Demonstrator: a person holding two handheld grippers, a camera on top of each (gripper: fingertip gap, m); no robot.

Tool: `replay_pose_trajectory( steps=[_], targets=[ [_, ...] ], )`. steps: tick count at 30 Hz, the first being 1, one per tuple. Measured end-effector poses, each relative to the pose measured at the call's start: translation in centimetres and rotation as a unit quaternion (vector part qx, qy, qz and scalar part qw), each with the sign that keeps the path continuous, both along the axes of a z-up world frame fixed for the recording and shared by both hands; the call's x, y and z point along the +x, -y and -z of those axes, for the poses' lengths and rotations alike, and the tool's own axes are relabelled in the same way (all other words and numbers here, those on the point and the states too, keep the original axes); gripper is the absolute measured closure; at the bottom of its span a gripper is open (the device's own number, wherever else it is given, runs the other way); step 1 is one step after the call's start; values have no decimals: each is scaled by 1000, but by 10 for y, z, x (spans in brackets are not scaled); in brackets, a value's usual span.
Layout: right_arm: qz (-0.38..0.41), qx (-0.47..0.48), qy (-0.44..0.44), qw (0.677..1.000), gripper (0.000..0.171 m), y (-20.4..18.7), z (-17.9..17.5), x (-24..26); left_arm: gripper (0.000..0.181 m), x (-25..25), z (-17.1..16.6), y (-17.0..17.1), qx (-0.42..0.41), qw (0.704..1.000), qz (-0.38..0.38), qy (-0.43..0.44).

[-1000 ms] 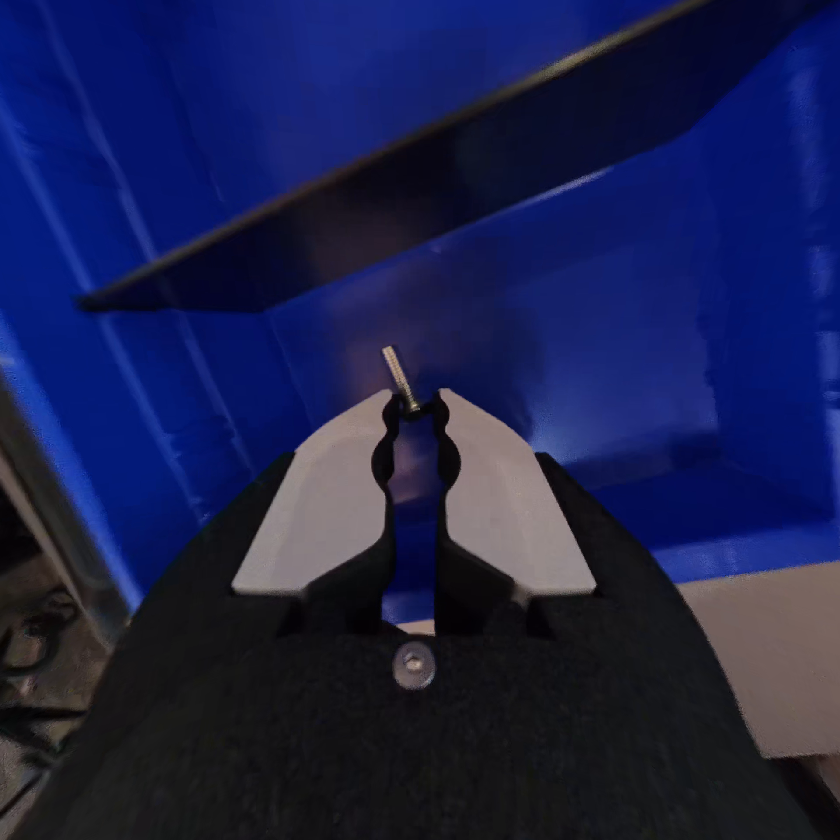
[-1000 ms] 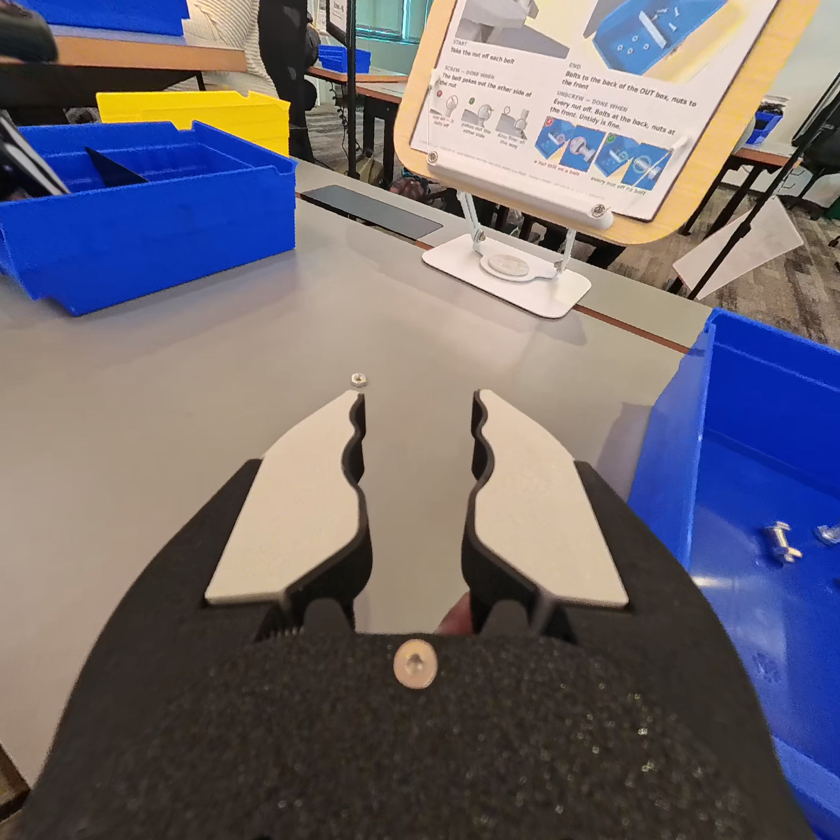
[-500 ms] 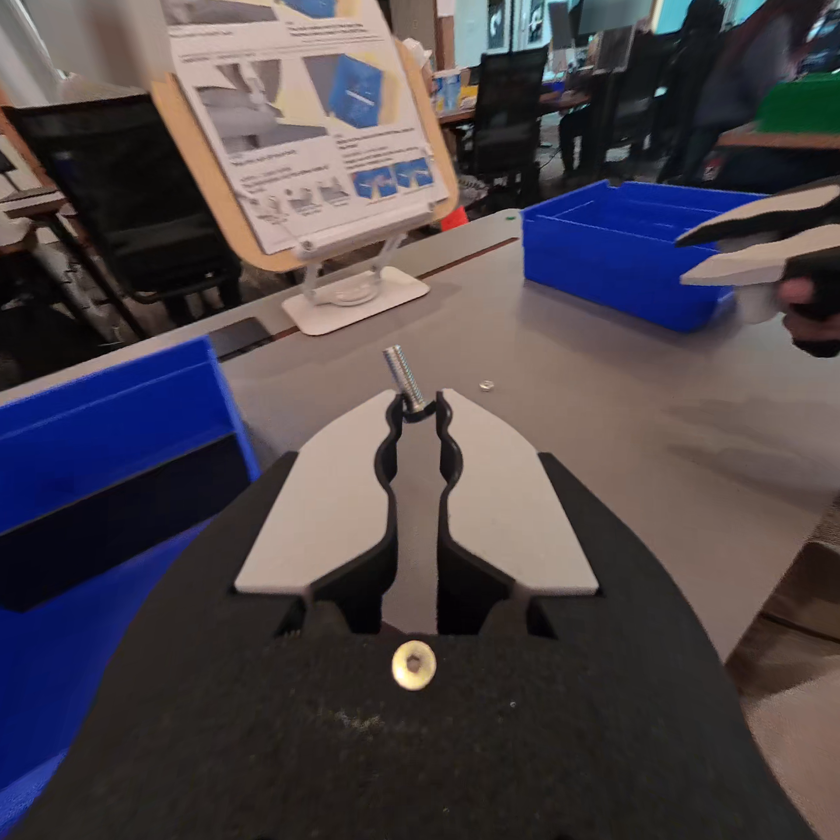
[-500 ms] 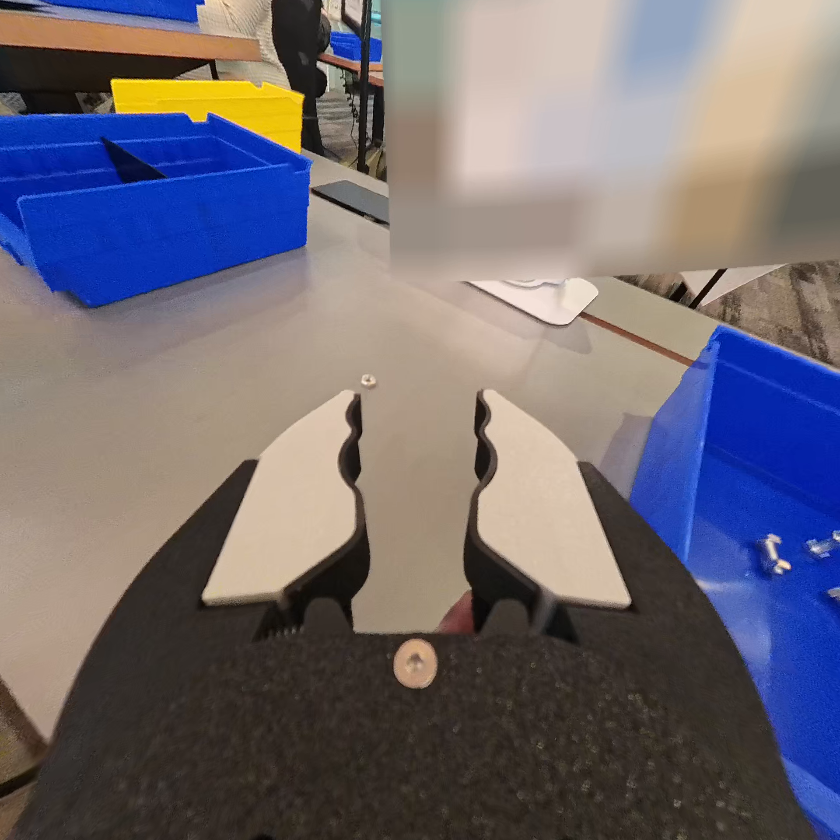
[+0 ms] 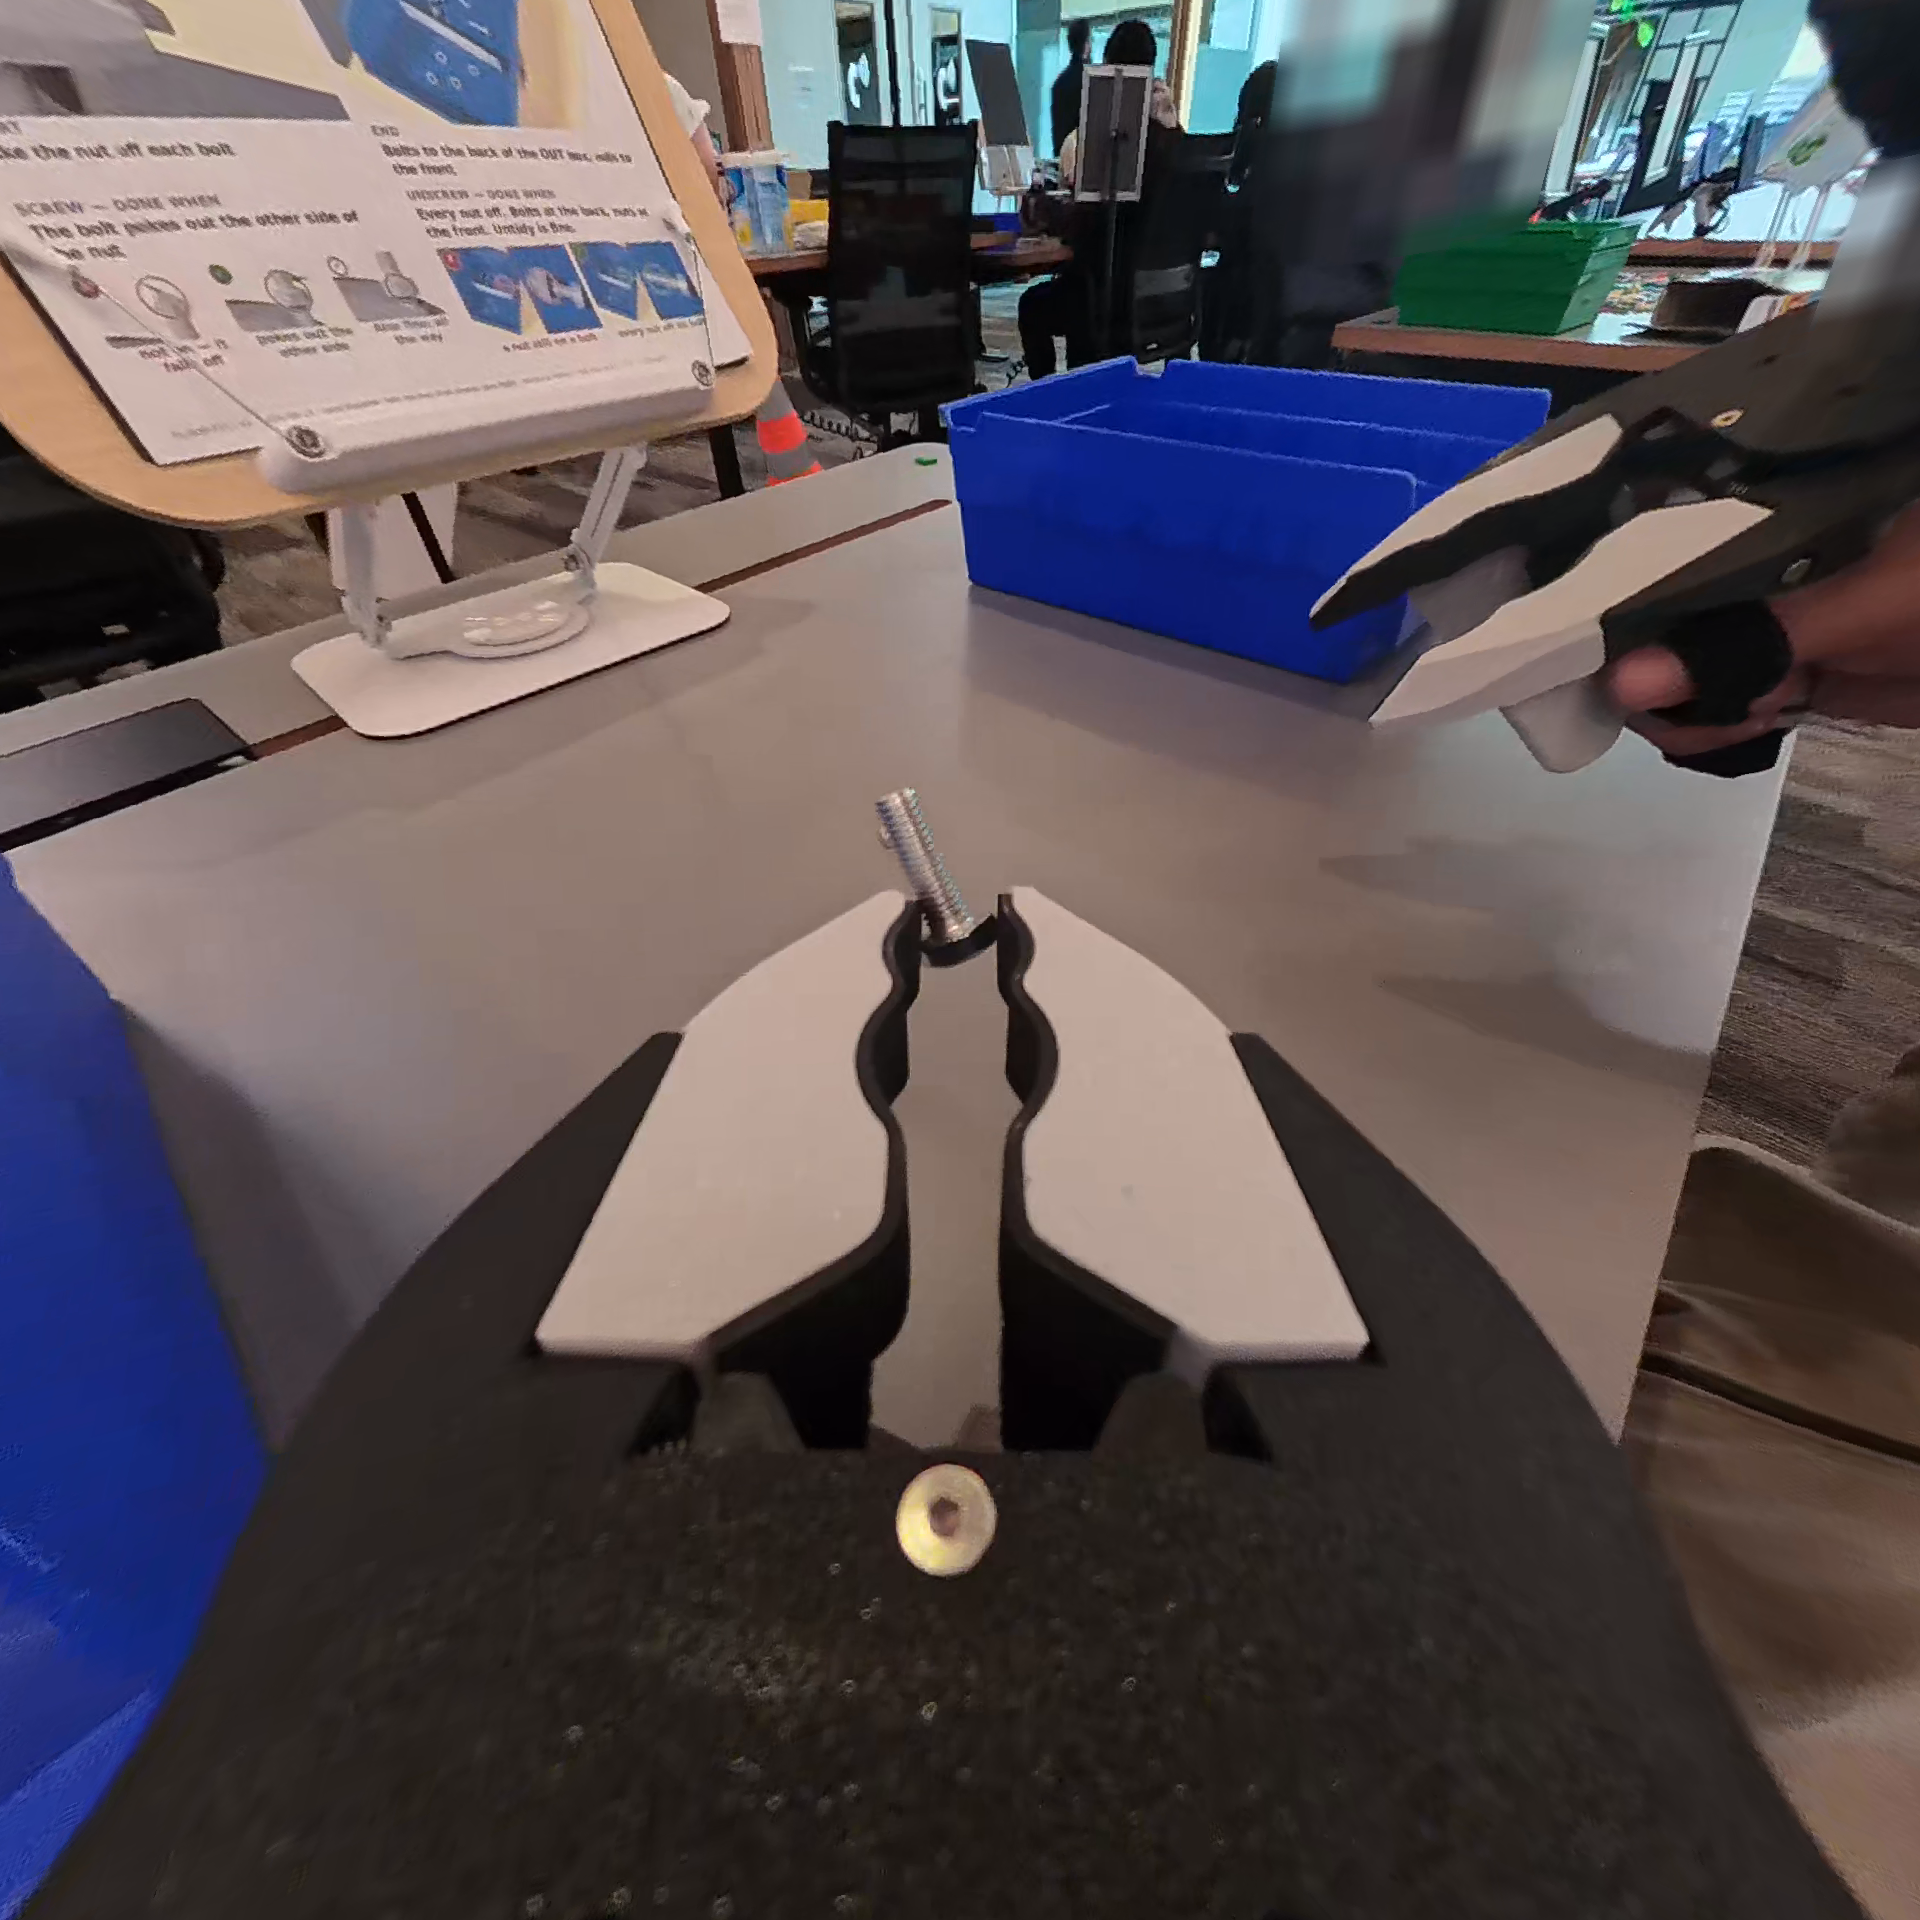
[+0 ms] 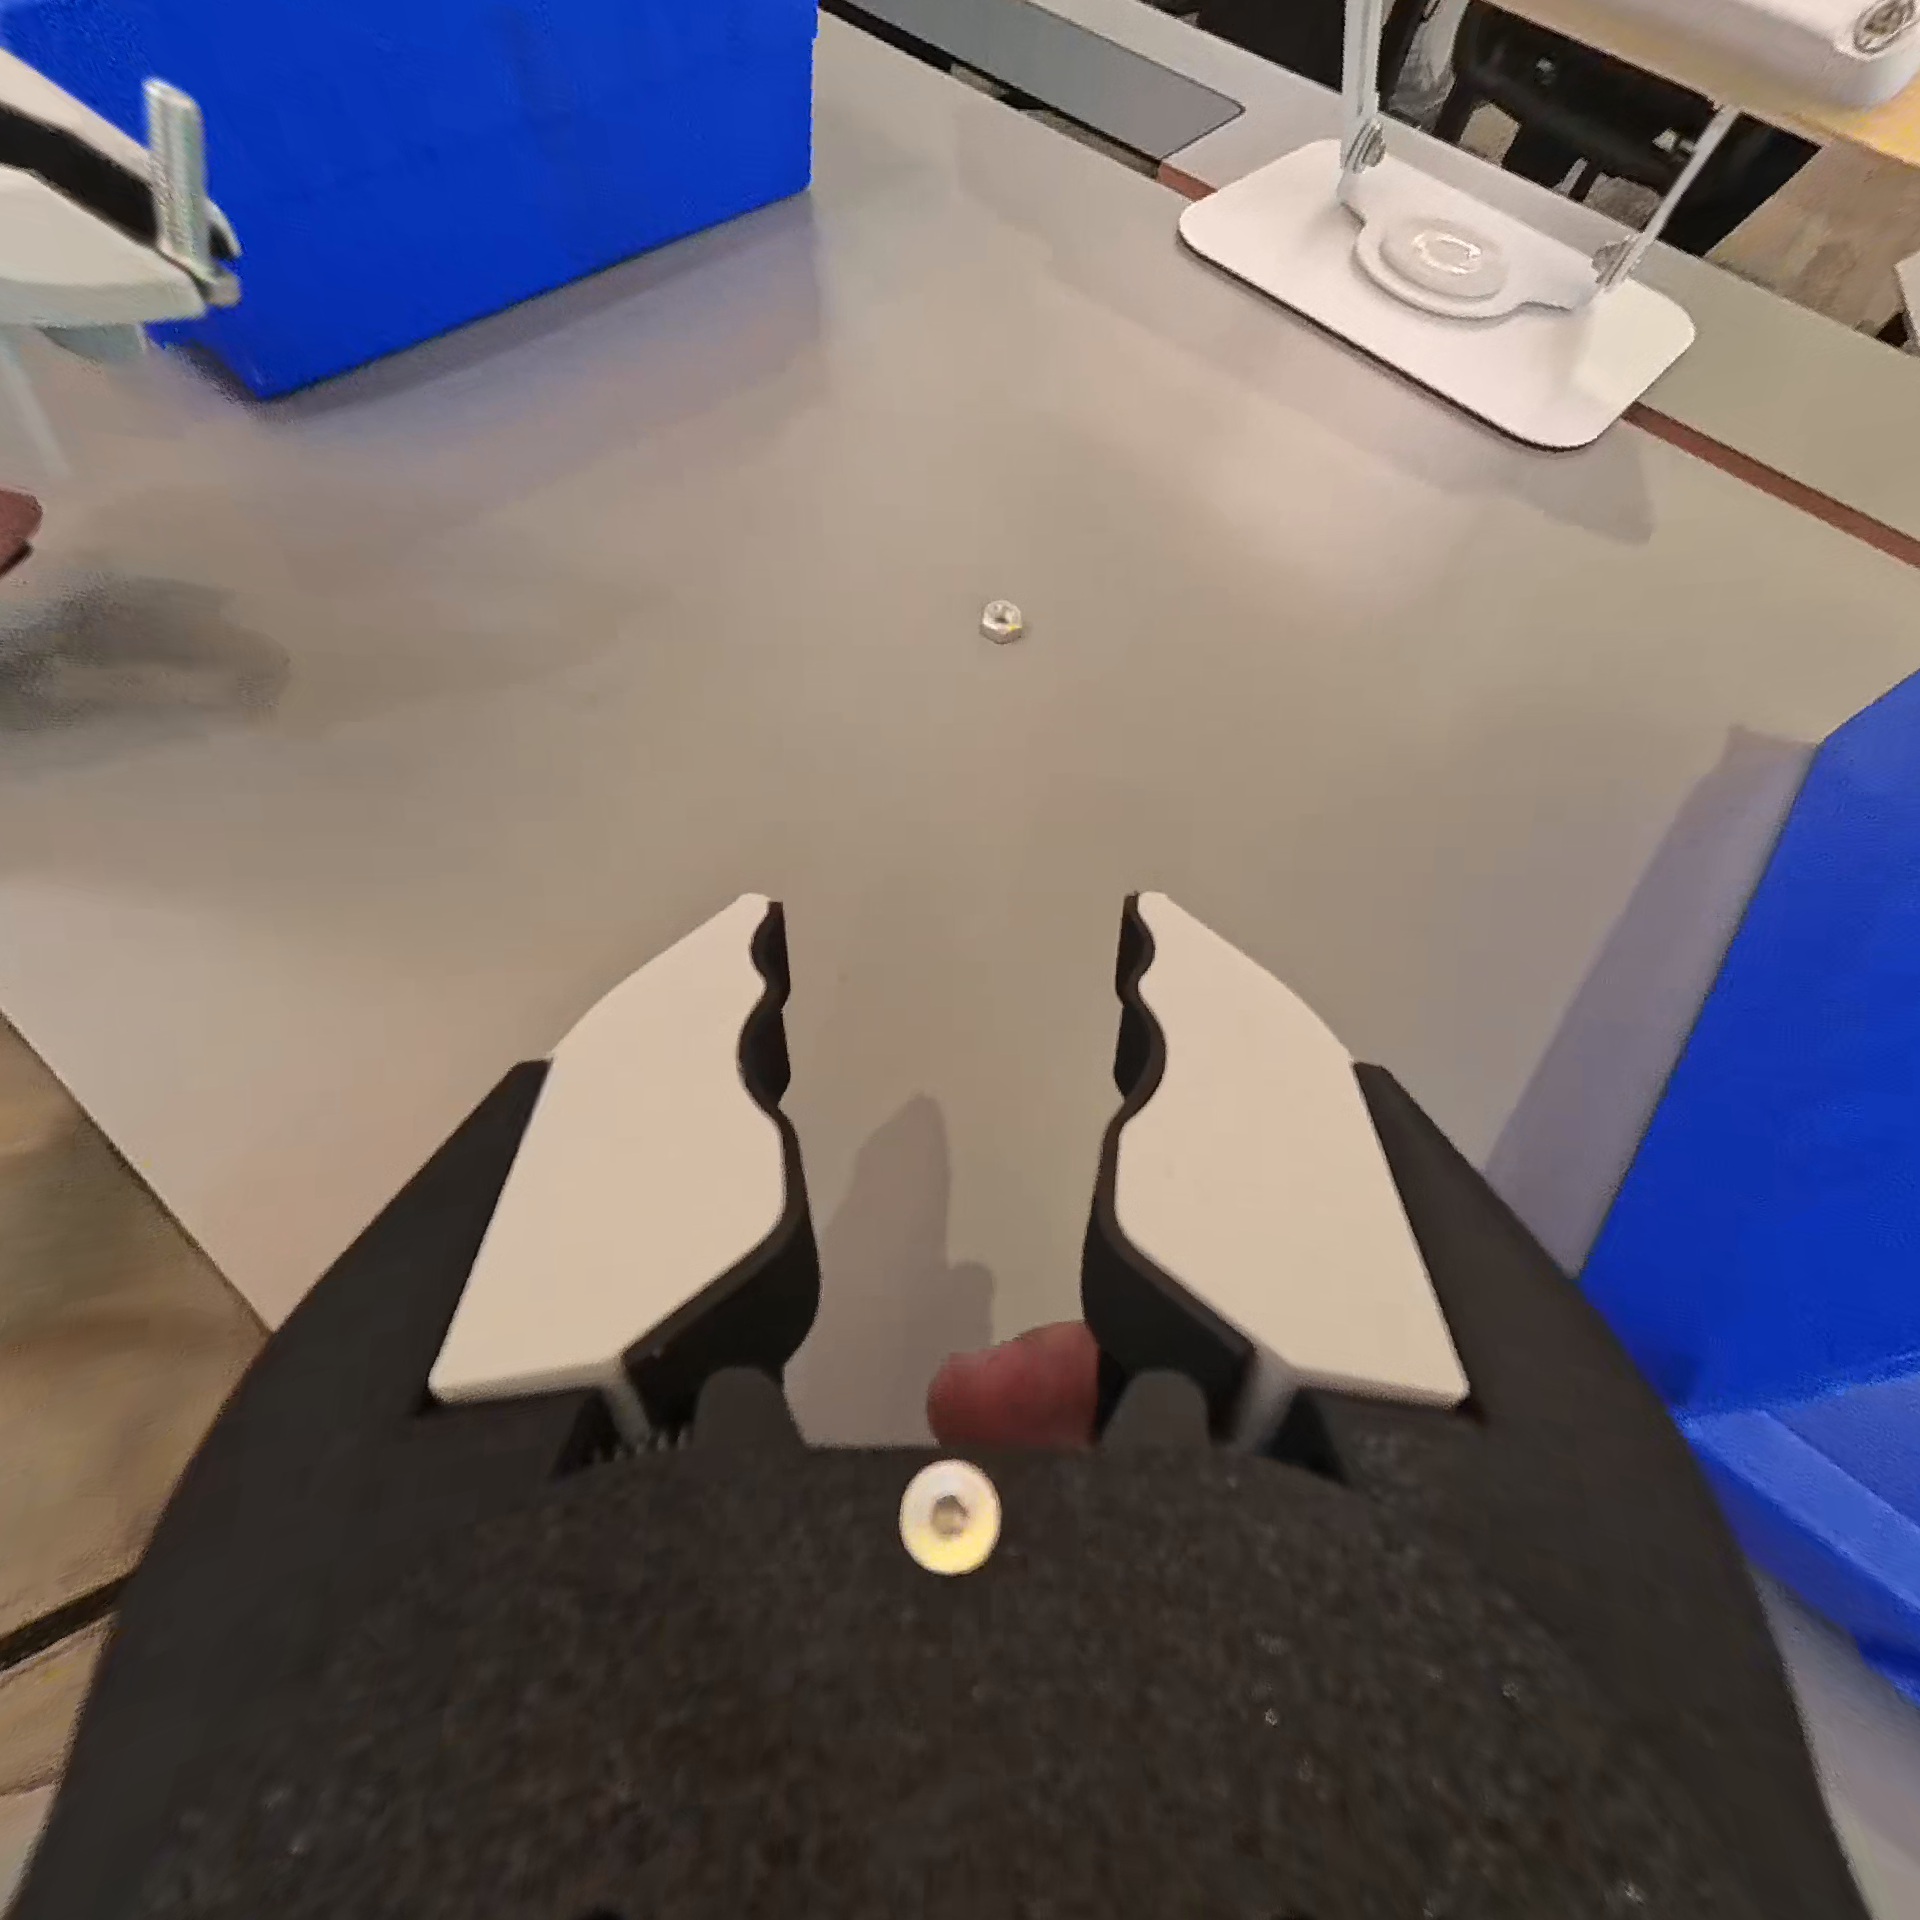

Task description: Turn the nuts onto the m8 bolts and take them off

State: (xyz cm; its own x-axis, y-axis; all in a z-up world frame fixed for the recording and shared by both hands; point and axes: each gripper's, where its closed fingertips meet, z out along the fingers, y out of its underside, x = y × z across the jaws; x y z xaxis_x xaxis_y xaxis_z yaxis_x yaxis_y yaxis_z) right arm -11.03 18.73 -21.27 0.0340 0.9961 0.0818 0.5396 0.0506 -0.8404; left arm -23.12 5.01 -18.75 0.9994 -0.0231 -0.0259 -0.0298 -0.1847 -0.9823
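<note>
My left tongs (image 5: pixel 951 920) are clenched on a silver bolt (image 5: pixel 920 857), gripped low at the head end, with the threaded shank sticking up past the tips and leaning slightly left. In the right wrist view the same bolt (image 6: pixel 177 177) stands nearly upright at the far left edge, in front of a blue bin (image 6: pixel 468 156).

My right tongs (image 6: pixel 951 935) are released, jaws spread wide, nothing between them. They hang over the table (image 6: pixel 520 675); a fingertip shows just behind the right jaw's base.

A single hex nut (image 6: pixel 1004 621) lies flat on the table, ahead of the right tongs and apart from them, hole facing up.

Surface: smooth matte grey tabletop with soft reflections and blurred shadows. A thin reddish-brown strip runs along its far edge. A white flat-based stand (image 6: pixel 1444 281) sits at the far side and carries a wooden-backed instruction board (image 5: pixel 343 229). A second blue bin (image 5: pixel 1195 509) stands to the right in the left wrist view, and the right tongs (image 5: pixel 1351 655) hover in front of it. A blue bin wall also shows at the right edge (image 6: pixel 1808 1039) of the right wrist view.

Room: open workspace, more desks, black office chairs, a green bin (image 5: pixel 1507 275) on a far desk, an orange cone on the floor, patterned carpet.
</note>
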Motion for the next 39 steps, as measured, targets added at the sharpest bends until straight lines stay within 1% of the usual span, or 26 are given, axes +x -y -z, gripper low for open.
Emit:
replay_pose_trajectory(
  steps=[5, 7, 8, 10, 13, 17, 20, 23, 26, 28, 31, 33, 34, 37, 39],
  targets=[
    [-16, 20, 24, 999, 111, 0, 9, -14, 167, 0, 0, -6, 13, 1000, 1, 4],
    [-21, 43, 32, 998, 113, -5, 8, -27, 167, -1, 1, -4, 12, 1000, -3, -4],
    [-26, 46, 36, 998, 116, -8, 9, -36, 167, -3, 0, -3, 13, 1000, -5, -6],
    [-37, 45, 54, 997, 117, -13, 13, -56, 167, -4, -1, -2, 18, 1000, -1, 8],
    [-62, 51, 89, 993, 117, -19, 27, -88, 167, -3, 4, 0, 17, 999, 1, 35],
    [-102, 69, 141, 982, 123, -26, 52, -124, 167, 3, 8, 1, 16, 999, 10, 26],
    [-133, 44, 169, 976, 123, -23, 65, -139, 167, 10, 7, -1, 15, 999, 24, 22],
    [-147, 35, 188, 970, 125, -22, 73, -147, 167, 15, 10, -3, 6, 999, 33, 17],
    [-153, 19, 197, 968, 133, -21, 76, -149, 167, 15, 10, -6, 5, 999, 43, 23],
    [-154, 5, 194, 969, 156, -21, 77, -150, 167, 12, 11, -7, 2, 998, 48, 27],
    [-157, 7, 195, 968, 157, -22, 76, -147, 167, 6, 11, -9, -1, 998, 56, 35],
    [-173, 18, 177, 969, 157, -18, 67, -143, 167, 2, 11, -13, -4, 998, 63, 29],
    [-189, 22, 150, 970, 157, -12, 54, -141, 167, -1, 10, -16, -7, 997, 68, 21],
    [-223, 40, 50, 973, 157, 5, 0, -126, 167, -3, 2, -26, -6, 995, 97, 5],
    [-247, 48, -57, 966, 157, 21, -44, -107, 167, -2, -7, -32, -4, 993, 114, -7]
  ],
)
